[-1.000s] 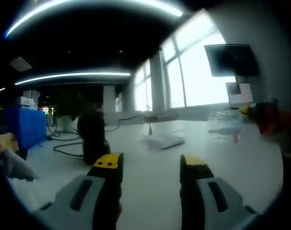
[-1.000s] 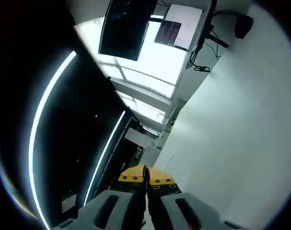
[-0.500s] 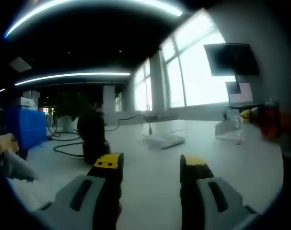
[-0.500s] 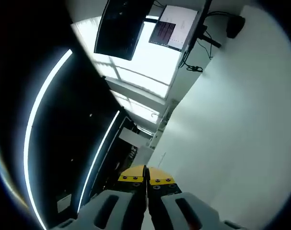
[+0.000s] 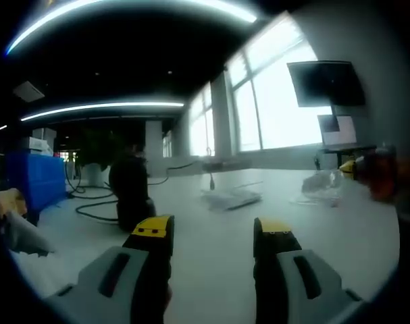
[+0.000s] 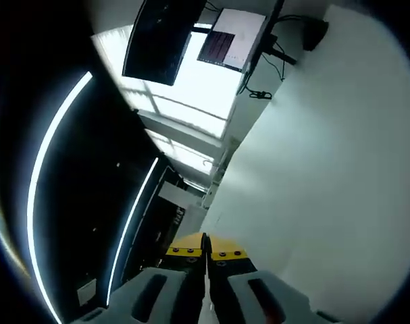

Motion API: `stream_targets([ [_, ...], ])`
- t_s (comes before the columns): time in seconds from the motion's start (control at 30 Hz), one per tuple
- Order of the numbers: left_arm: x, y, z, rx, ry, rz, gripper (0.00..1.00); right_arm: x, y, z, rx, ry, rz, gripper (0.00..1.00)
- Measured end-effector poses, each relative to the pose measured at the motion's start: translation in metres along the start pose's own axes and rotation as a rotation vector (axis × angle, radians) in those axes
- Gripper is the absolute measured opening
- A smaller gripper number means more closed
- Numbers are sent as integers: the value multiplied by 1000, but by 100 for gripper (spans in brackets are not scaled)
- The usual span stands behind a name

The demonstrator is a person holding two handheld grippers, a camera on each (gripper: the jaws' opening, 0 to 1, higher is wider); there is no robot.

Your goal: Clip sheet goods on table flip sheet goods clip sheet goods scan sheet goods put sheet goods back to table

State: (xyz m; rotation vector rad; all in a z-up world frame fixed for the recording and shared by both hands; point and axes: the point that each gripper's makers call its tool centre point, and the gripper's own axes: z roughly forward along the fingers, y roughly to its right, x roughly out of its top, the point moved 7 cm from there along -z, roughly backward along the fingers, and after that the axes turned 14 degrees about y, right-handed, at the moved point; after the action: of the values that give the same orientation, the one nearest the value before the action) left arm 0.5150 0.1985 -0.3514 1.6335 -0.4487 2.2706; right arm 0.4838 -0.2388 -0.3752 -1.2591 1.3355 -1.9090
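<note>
A clear plastic sheet packet hangs at the right of the left gripper view, low over the white table and at the yellow tip of my right gripper. In the right gripper view my right gripper has its yellow-tipped jaws pressed together; the packet is hidden there. My left gripper stands open over the table with nothing between its fingers. Further back on the table lies a flat white packet.
A black upright device with cables stands at the back left, near a blue crate. A dark monitor and a lit screen stand on an arm at the table's far edge. Windows run behind.
In the left gripper view the clear packet has come down toward the table with the right gripper. The right gripper view has tilted a little. The left gripper has not moved.
</note>
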Motion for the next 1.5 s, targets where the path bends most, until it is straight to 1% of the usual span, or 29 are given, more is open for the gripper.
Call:
stream_targets([
  [0.03,0,0,0,0,0,0,39,-1,0,-1,-7,-11,19,0],
  [0.17,0,0,0,-1,0,0,39,2,1,-1,-10,-4,7,0],
  [0.27,0,0,0,0,1,-2,39,2,2,0,-21,4,17,0],
  [0.3,0,0,0,0,1,-2,39,3,2,0,-23,7,27,2],
  [0.33,0,0,0,0,1,-1,39,2,2,1,-21,11,30,9],
  [0.37,0,0,0,0,2,-1,39,2,1,2,-15,11,46,17],
  [0.4,0,0,0,0,1,0,39,1,0,2,-11,10,47,20],
  [0.53,0,0,0,1,2,-1,39,2,0,3,-4,16,27,25],
  [0.57,1,0,0,1,2,0,39,3,-1,3,8,22,6,29],
  [0.63,0,0,0,1,2,0,39,4,-2,3,33,40,-49,40],
  [0.67,0,0,0,1,2,0,39,5,-3,3,47,51,-76,50],
  [0.7,0,0,0,1,2,0,39,5,-5,3,64,60,-92,57],
  [0.73,0,0,0,1,2,-1,39,4,-7,0,69,54,-98,61],
  [0.77,0,0,0,1,2,0,39,3,-9,-1,83,45,-127,62],
  [0.83,0,0,0,1,2,-1,39,2,-12,-3,92,42,-140,62],
  [0.9,0,0,0,1,2,-1,39,3,-17,-5,127,49,-189,64],
  [0.93,0,0,0,1,2,-1,39,4,-21,-6,156,54,-233,65],
  [0.97,0,0,0,1,2,0,39,3,-28,-7,200,56,-280,67],
  [1.0,0,0,0,1,2,0,39,0,-34,-7,246,32,-361,69],
  [1.07,0,0,0,0,2,0,39,-5,-45,-6,324,10,-469,75],
  [1.1,0,0,0,0,1,1,39,-7,-49,-6,349,3,-522,76],
  [1.17,1,0,0,0,2,1,39,-11,-56,-4,395,-10,-546,74],
  [1.23,1,0,0,2,2,1,39,-12,-60,-2,427,-21,-571,74],
  [1.3,0,0,0,2,1,1,39,-14,-66,1,478,-37,-626,75],
  [1.37,0,0,0,1,1,1,39,-15,-69,3,518,-56,-697,76],
  [1.43,0,0,0,1,1,1,39,-16,-70,7,537,-79,-763,79],
  [1.5,0,0,0,2,1,0,39,-19,-69,10,562,-123,-862,82],
])
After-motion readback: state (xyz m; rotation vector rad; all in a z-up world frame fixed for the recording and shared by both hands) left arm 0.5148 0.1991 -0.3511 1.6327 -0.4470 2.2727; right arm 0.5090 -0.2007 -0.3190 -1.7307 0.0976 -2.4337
